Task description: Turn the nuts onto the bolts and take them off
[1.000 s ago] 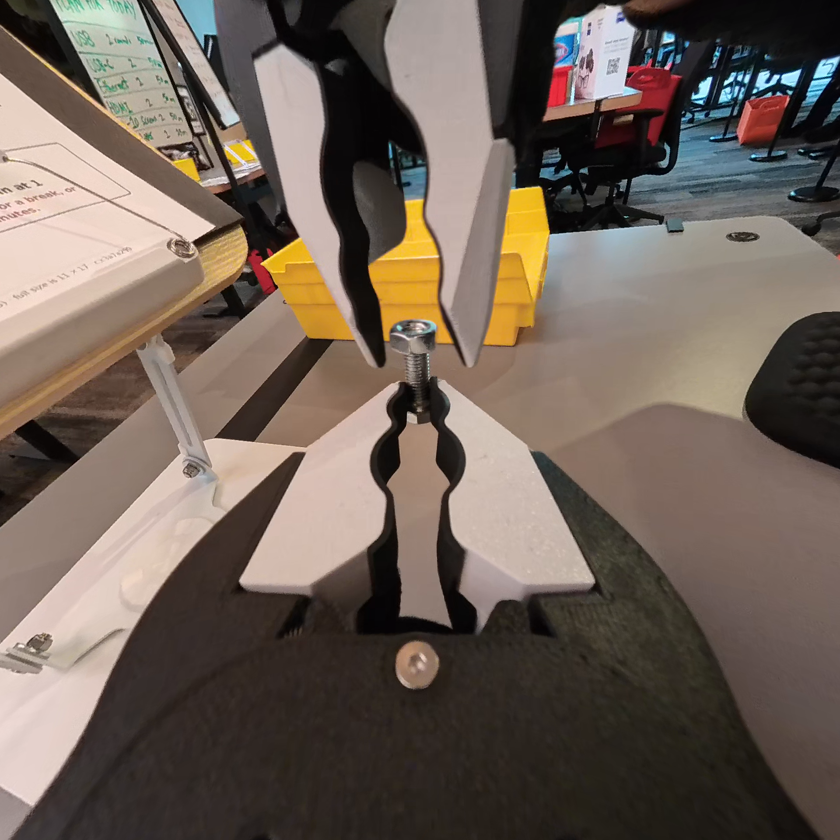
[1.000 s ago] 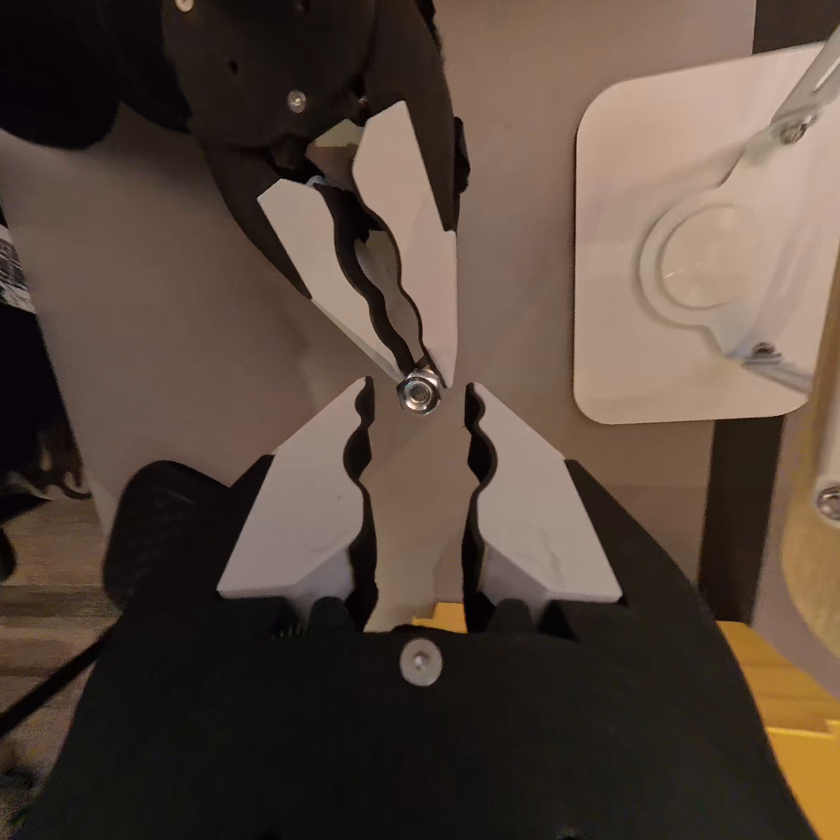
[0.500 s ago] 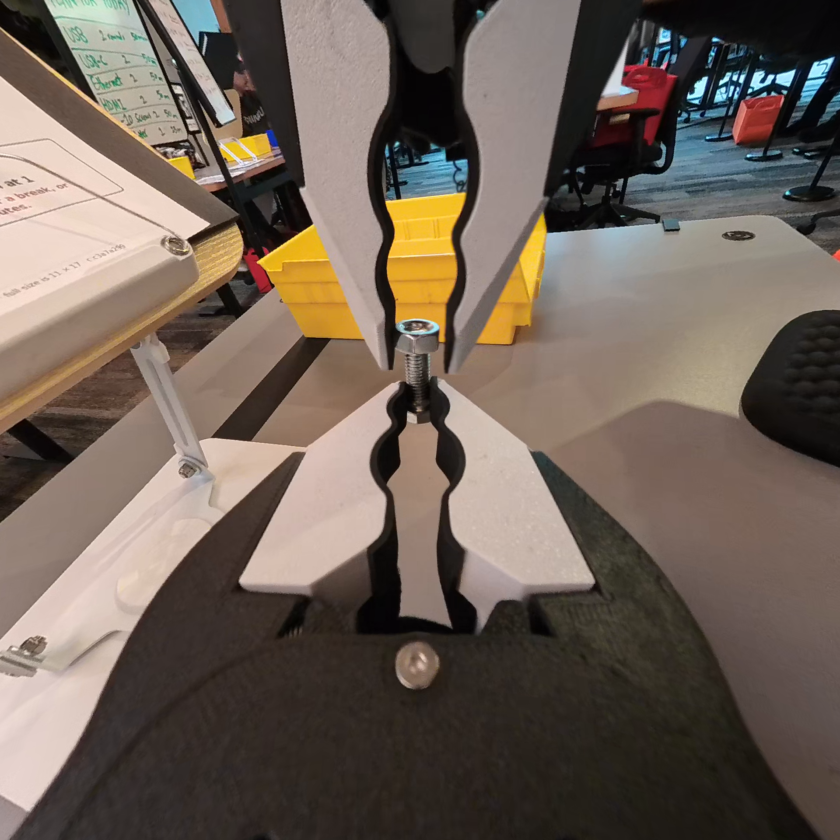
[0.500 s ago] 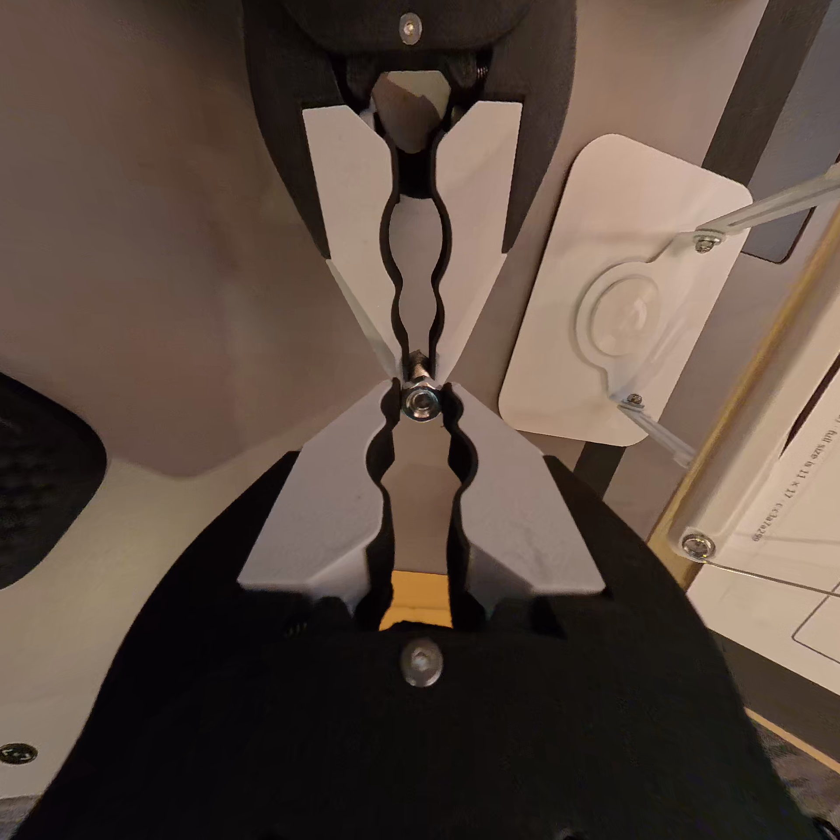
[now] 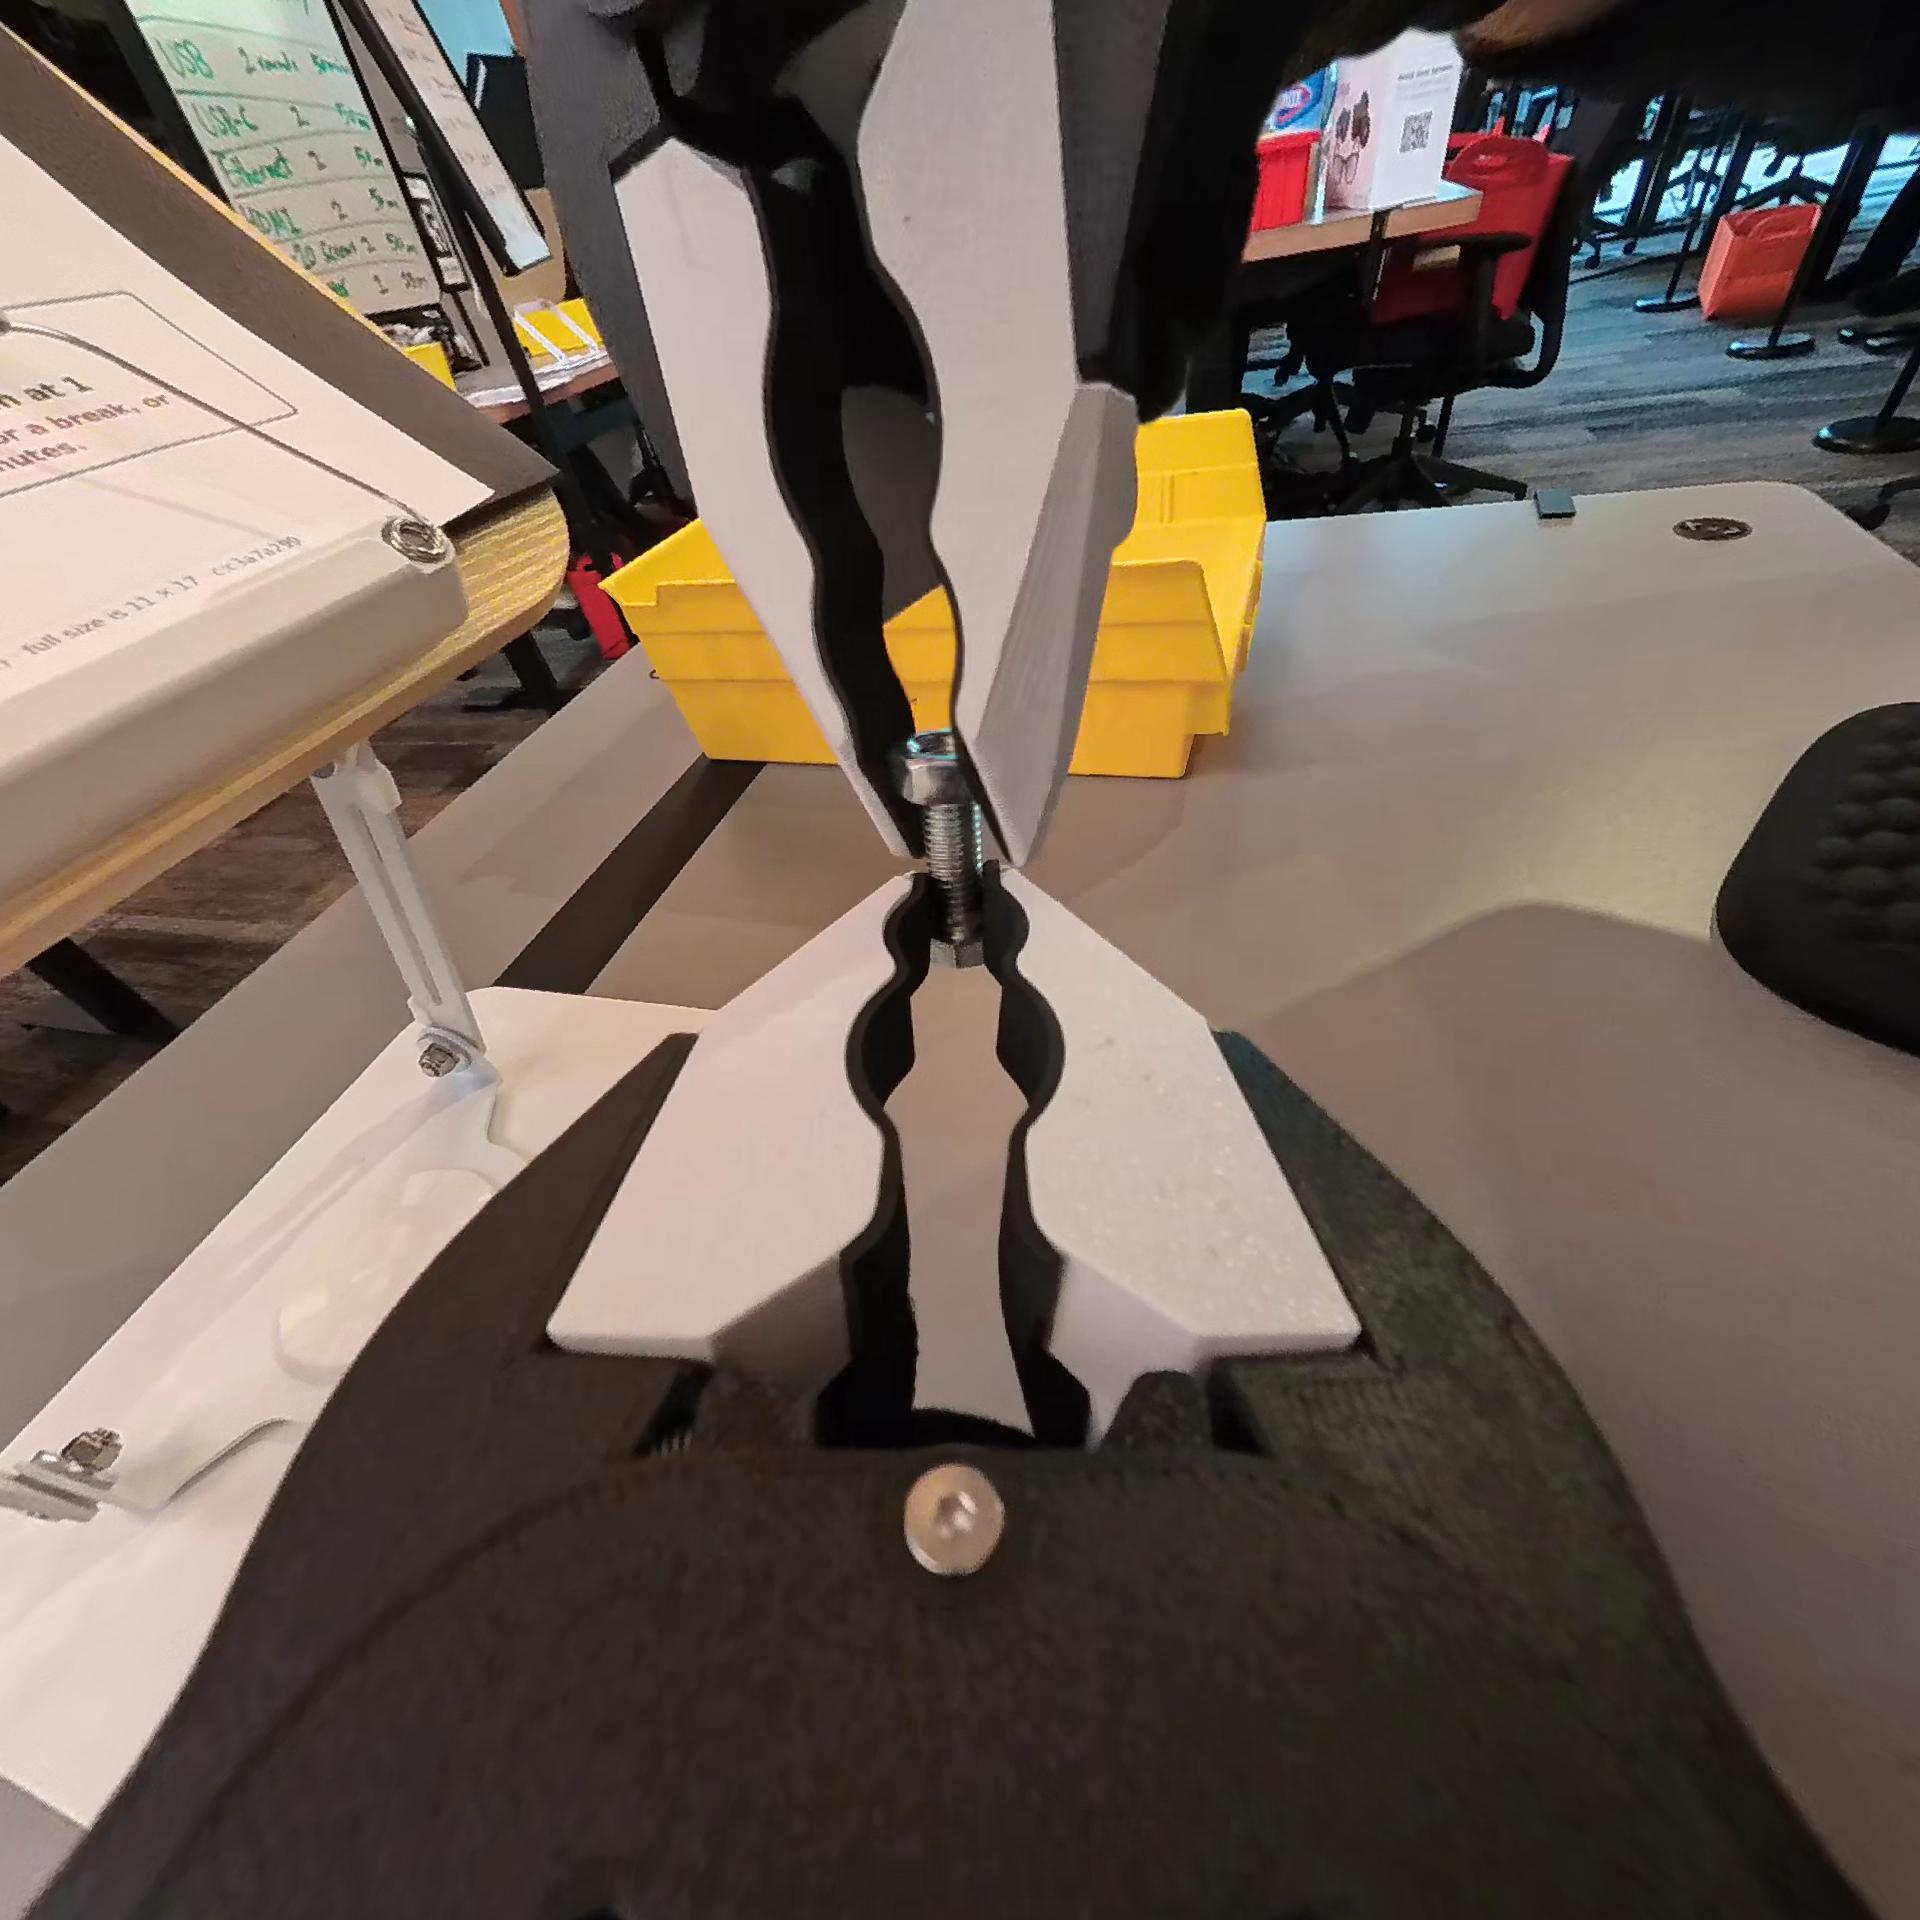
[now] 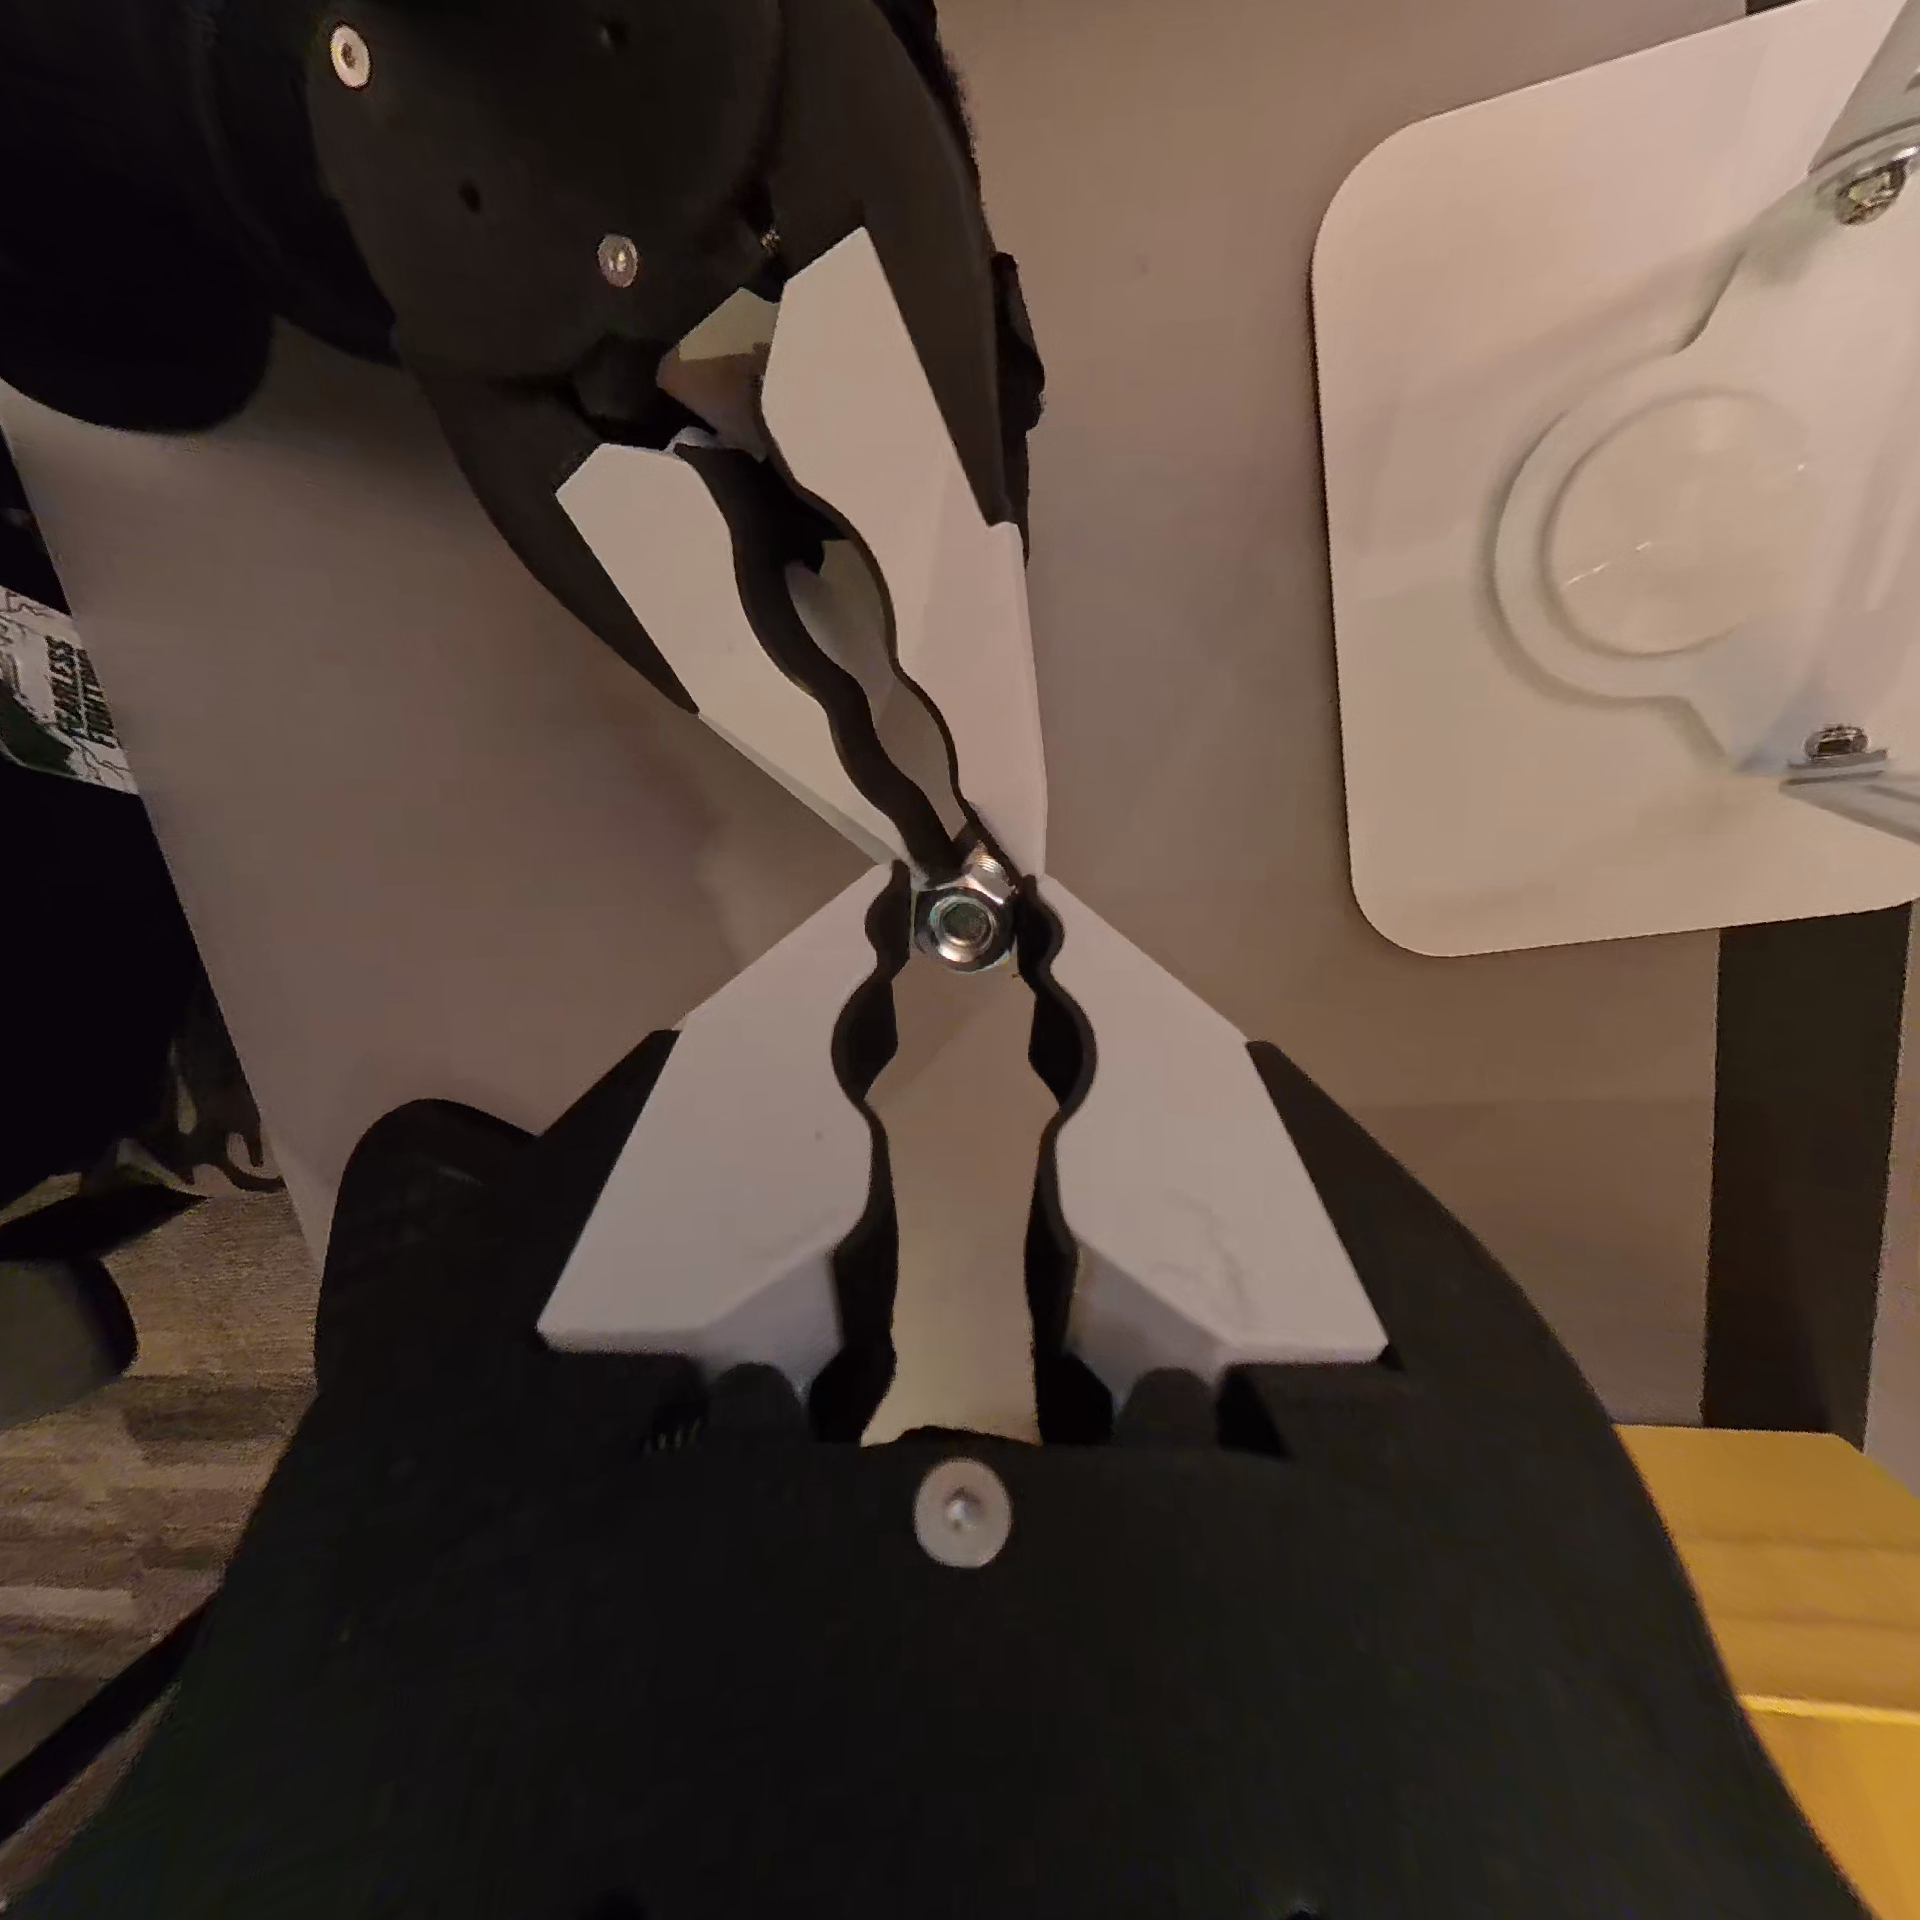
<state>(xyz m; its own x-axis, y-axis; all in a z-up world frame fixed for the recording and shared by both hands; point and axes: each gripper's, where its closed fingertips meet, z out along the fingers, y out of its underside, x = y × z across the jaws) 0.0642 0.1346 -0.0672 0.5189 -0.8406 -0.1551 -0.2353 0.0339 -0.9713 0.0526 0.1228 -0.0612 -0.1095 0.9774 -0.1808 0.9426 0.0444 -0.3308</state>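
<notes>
A silver bolt (image 5: 951, 883) stands upright above the grey table with a hex nut (image 5: 925, 774) at its top end. My left gripper (image 5: 956, 914) is shut on the bolt's lower end, near its head. My right gripper (image 5: 940, 821) comes down from above, tilted, and is shut on the nut. In the right wrist view I look down onto the nut (image 6: 961, 920) between my right gripper's (image 6: 961, 914) tips. The left gripper (image 6: 971, 842) reaches in from the upper left.
A yellow bin (image 5: 1132, 675) stands behind the bolt. A white stand base (image 5: 343, 1195) lies at the left under a tilted board with a sheet (image 5: 187, 520). A black textured pad (image 5: 1829, 883) sits at the right. The stand base also shows in the right wrist view (image 6: 1558, 520).
My right gripper was open around the nut a second ago, then closed on it. It has since turned with the nut to a tilted angle. The left gripper held the bolt still.
</notes>
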